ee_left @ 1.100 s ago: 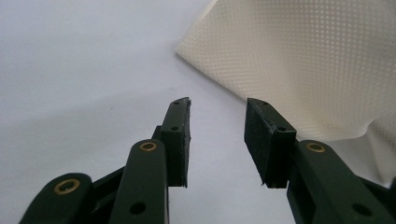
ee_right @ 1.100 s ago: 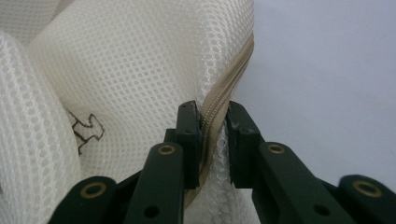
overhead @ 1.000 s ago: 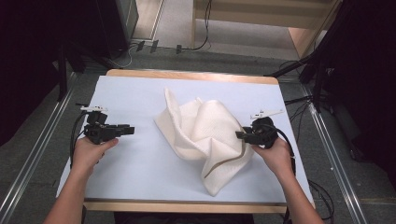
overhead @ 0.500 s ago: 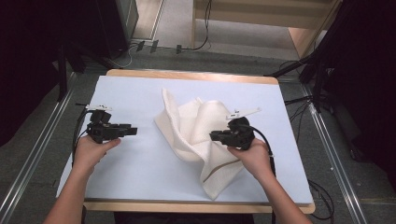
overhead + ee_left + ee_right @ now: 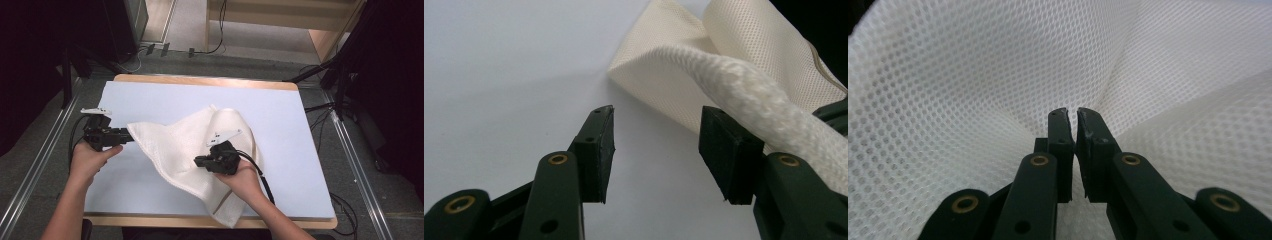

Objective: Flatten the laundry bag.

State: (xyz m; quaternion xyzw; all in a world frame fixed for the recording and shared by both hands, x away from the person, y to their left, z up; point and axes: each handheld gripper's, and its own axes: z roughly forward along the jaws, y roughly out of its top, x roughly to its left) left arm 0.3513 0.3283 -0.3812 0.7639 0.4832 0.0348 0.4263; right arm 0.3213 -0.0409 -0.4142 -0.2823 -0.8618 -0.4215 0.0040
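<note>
While the white mesh cloth [image 5: 200, 150] is spread rumpled across the middle of the pale blue table [image 5: 280, 110], a fold of it is pinched by the right gripper [image 5: 199, 161], closed on it. Beside the cloth's left corner, the left gripper [image 5: 129, 136] is held open, its jaws having just widened, with nothing clamped between them.

We see the cream cloth [image 5: 190, 150] sprawled across the middle of the pale blue table [image 5: 280, 110], reaching its near edge. The far strip, the right side and the near left corner lie bare, open for a gripper to pass.
</note>
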